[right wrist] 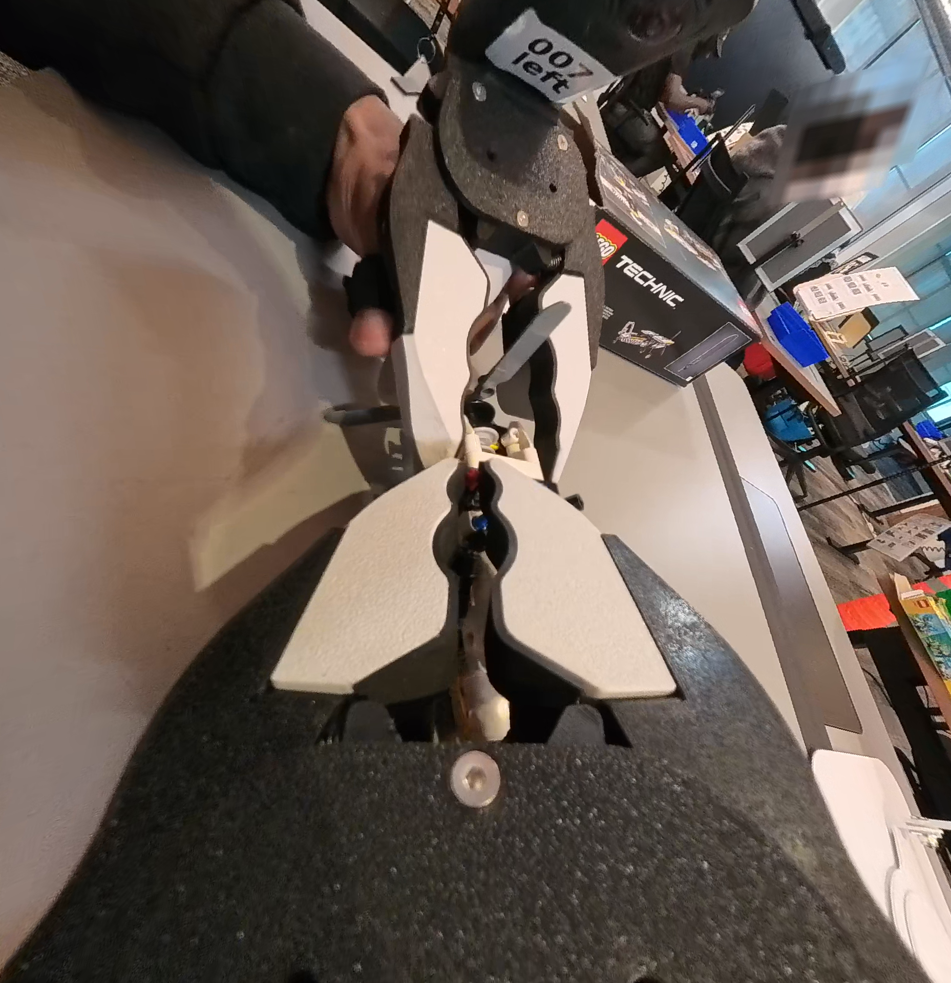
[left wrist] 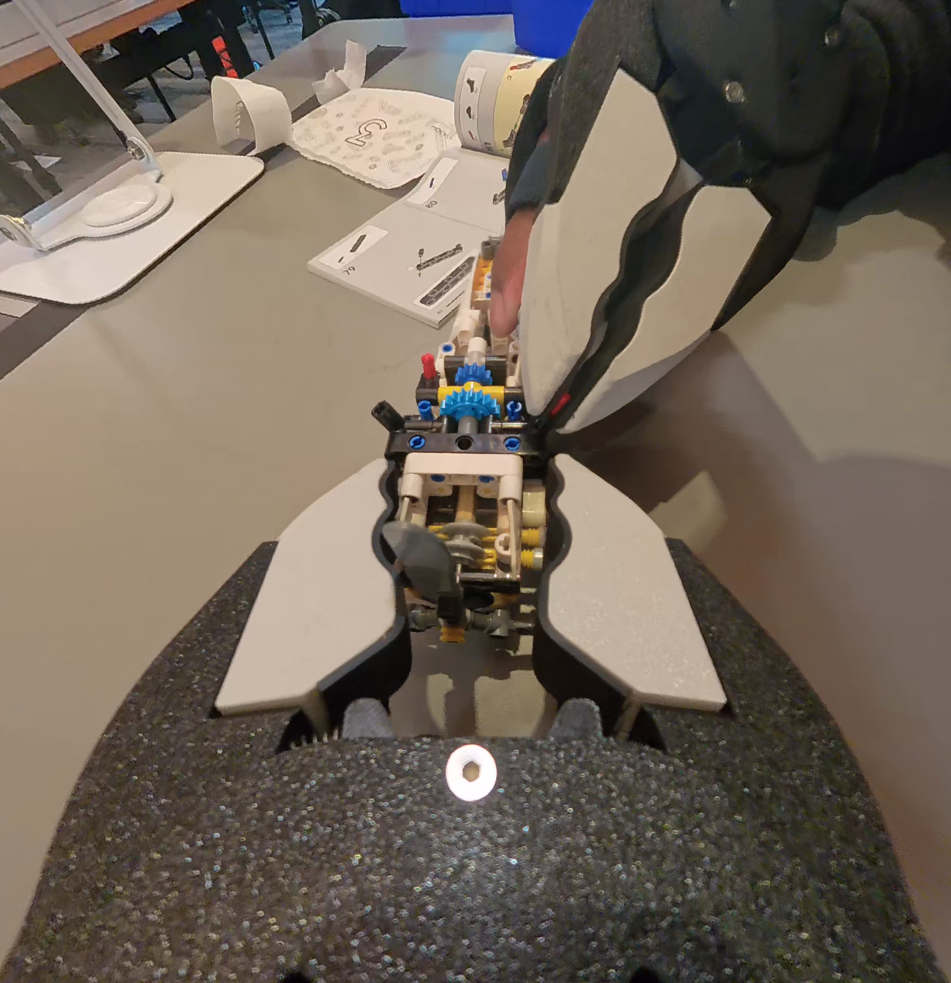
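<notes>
A brick-built model (left wrist: pixel 465 425) with blue gears, black beams and white frames lies on the grey table (left wrist: pixel 196 425). My left gripper (left wrist: pixel 469 463) is open. The model's near end, with a grey propeller blade (left wrist: pixel 414 553), stands between its pads with thin dark gaps on both sides. My right gripper (left wrist: pixel 547 420) comes in from the upper right, shut on a small red piece (left wrist: pixel 561 402), with its tips at the right end of the model's black beam. In the right wrist view the red piece (right wrist: pixel 470 473) sits between the right gripper's (right wrist: pixel 470 465) fingertips, with the left gripper (right wrist: pixel 497 452) straight ahead.
An open instruction booklet (left wrist: pixel 409 255) lies beyond the model, with a printed paper bag (left wrist: pixel 366 138) and a white lamp base (left wrist: pixel 143 213) farther left. A black product box (right wrist: pixel 670 298) stands on the table behind the left gripper. A person's finger (left wrist: pixel 507 298) rests on the model's far end. My two grippers' fingertips are within a few centimetres of each other.
</notes>
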A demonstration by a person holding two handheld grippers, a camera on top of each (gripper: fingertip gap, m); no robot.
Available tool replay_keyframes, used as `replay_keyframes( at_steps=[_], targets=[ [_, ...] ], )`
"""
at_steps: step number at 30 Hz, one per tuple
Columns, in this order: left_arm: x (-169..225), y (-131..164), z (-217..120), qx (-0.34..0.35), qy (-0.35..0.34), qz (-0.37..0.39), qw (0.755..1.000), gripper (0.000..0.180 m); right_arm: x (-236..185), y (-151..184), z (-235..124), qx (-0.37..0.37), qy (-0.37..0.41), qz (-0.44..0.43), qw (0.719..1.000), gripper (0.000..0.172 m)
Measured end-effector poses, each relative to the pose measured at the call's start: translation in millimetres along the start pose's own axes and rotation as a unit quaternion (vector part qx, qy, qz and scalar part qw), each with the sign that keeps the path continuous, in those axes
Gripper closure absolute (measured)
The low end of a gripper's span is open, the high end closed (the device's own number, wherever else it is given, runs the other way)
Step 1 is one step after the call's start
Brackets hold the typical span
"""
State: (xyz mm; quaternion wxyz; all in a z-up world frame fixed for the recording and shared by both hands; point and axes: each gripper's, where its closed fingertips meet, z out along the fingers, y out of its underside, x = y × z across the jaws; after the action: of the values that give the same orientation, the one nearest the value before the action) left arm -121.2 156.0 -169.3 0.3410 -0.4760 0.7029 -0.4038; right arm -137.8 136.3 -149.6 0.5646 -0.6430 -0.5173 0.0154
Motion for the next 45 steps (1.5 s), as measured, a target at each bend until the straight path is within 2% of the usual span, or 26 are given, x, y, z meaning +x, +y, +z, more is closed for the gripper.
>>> replay_keyframes(
  at_steps=[20,22,23,27,45],
  targets=[
    [-1,-1,4,0.002,-0.015,0.013,1.000,0.126,0,0,-2,-0.007,-0.004,0.009,1.000,0.168],
    [0,-1,4,0.003,-0.010,0.012,1.000,0.127,1,-1,-4,-0.005,-0.002,0.009,1.000,0.168],
    [-1,0,4,-0.001,-0.010,0.011,1.000,0.134,2,-2,-6,0.000,-0.001,0.013,1.000,0.168],
    [1,-1,4,0.003,-0.002,0.009,1.000,0.135,0,-2,-8,0.001,-0.003,0.014,1.000,0.168],
    [3,-1,5,0.002,0.000,0.008,1.000,0.135,0,-2,-11,0.014,-0.013,0.097,0.995,0.169]
  ],
)
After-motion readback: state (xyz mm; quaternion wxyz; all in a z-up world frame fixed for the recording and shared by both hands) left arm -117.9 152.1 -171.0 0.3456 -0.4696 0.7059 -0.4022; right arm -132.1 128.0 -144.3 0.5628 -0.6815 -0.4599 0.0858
